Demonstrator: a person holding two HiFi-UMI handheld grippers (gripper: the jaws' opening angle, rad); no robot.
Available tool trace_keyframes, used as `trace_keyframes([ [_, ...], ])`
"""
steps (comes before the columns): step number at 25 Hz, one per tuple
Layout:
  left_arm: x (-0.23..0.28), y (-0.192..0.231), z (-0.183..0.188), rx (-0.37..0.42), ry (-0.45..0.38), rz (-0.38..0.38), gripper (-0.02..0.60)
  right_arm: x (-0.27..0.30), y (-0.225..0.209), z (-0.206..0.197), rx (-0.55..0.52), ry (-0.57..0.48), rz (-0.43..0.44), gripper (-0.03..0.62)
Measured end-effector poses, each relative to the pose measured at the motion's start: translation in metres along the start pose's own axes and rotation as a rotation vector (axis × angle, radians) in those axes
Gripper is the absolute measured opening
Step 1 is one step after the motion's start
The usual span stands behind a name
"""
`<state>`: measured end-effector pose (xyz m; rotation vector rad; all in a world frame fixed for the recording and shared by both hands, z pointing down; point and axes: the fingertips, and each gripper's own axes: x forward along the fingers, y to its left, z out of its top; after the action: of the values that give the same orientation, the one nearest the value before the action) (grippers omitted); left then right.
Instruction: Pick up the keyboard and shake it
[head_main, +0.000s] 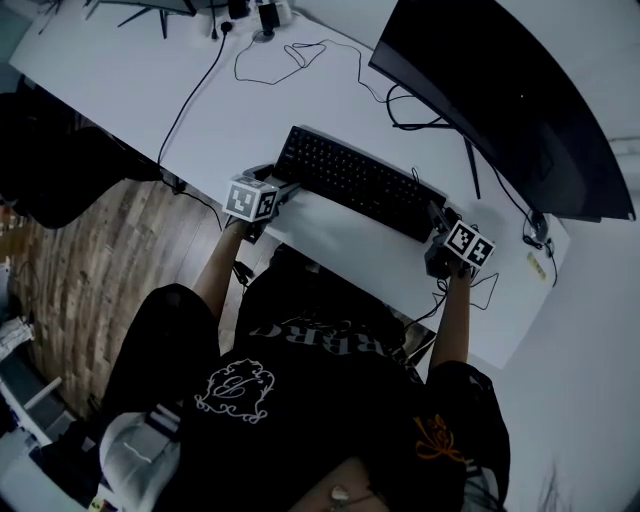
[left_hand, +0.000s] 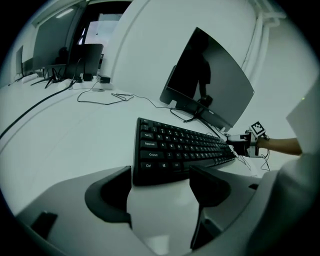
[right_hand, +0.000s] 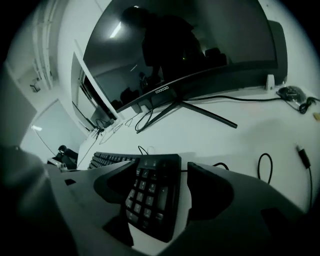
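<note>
Head view: nearest the person, the left gripper and right gripper stand with jaws spread, unclamped. One end of the black keyboard sits between each pair. The keyboard lies flat on the white desk, with the dark monitor beyond.

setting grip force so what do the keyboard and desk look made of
Keyboard: most likely black plastic, matte; the keys look dull, with pale printed legends and no glare. Desk: smooth white top with a soft sheen and no grain, probably laminate or painted board; the core does not show.
</note>
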<state>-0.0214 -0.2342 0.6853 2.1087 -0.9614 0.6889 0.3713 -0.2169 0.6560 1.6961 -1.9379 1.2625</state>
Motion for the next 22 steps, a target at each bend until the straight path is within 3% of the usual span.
trace_keyframes([
  [5, 0.006, 0.000, -0.004, -0.025, 0.012, 0.026, 0.360, 0.019, -0.001, 0.006, -0.006, 0.029, 0.064, 0.334],
  [13, 0.010, 0.014, 0.019, -0.178, -0.074, 0.020, 0.359, 0.035, 0.002, 0.000, -0.004, 0.081, 0.141, 0.341],
  [22, 0.022, 0.004, 0.016, -0.001, 0.059, 0.055, 0.367, 0.037, -0.002, 0.004, 0.035, 0.043, 0.063, 0.304],
])
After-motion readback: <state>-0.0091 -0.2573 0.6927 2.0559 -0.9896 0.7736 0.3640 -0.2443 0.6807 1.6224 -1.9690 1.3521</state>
